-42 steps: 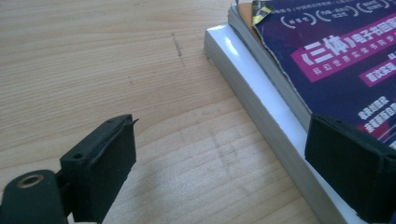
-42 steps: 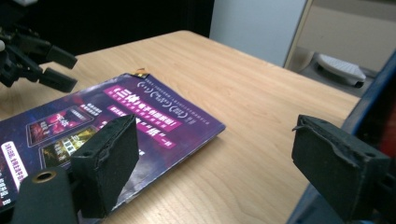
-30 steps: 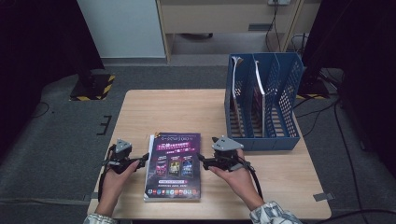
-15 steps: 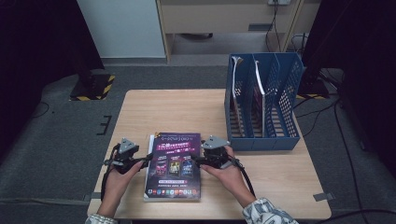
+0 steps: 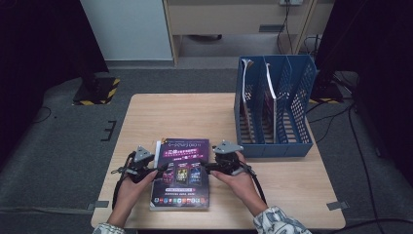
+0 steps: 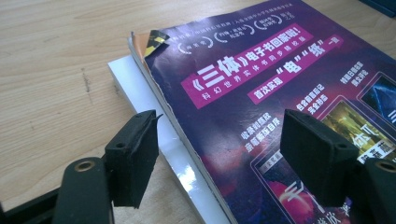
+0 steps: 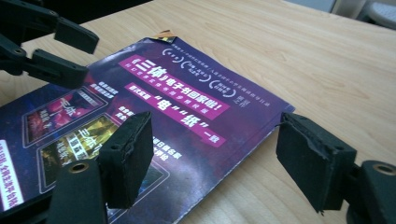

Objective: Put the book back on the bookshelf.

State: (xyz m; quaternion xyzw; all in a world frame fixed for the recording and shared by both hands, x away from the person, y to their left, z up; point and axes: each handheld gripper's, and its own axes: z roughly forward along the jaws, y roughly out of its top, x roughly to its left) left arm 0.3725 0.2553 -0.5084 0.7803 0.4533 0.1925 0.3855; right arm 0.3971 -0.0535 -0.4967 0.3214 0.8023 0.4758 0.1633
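Note:
A purple-covered magazine (image 5: 181,173) lies flat near the table's front edge, on top of a white book (image 6: 140,93). My left gripper (image 5: 162,169) is at the magazine's left edge. Its jaws are open and straddle that edge (image 6: 219,154), one pad over the white book and the other over the cover; they have just been closing a little. My right gripper (image 5: 204,167) is at the magazine's right edge. It is open too, with one pad over the cover and the other over bare wood (image 7: 215,158); its jaws narrowed, then eased open slightly. Neither presses on the magazine (image 7: 154,102).
A blue file rack (image 5: 275,107) with upright slots stands at the table's back right, with some papers in its left slots. Bare wooden table (image 5: 185,117) stretches behind the magazine. In the right gripper view, the left gripper (image 7: 51,42) shows at the top left.
Both hands have drawn inward, the left gripper moving right and the right gripper moving left, until their jaws reach the magazine's side edges. The magazine has not moved.

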